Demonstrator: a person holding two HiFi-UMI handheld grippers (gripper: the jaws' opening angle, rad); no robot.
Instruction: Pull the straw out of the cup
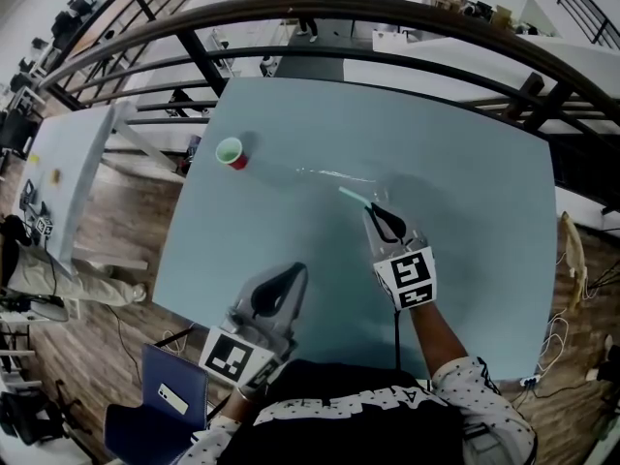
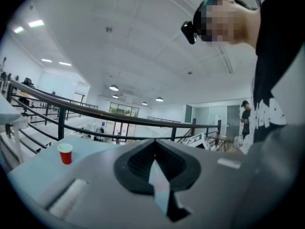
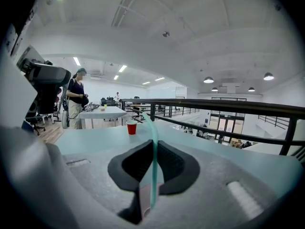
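The pale blue counter [image 1: 465,211] fills most of your head view and carries only the task's things. The red cup [image 1: 232,152] stands upright toward eleven o'clock on it, near the far left corner, and no straw shows in its mouth. Your left tongs [image 1: 289,279] sit at six o'clock by the counter's near edge, jaws pressed together with nothing between them, well apart from the cup. Your right tongs [image 1: 378,213] hover near the counter's middle, clenched on the green straw [image 1: 353,197]. The straw pokes out past the tips toward ten o'clock, well clear of the cup. Judged from this, the pull itself is done: the straw is out and in your grip. All that seems left is to set it down or let go, if you mean to
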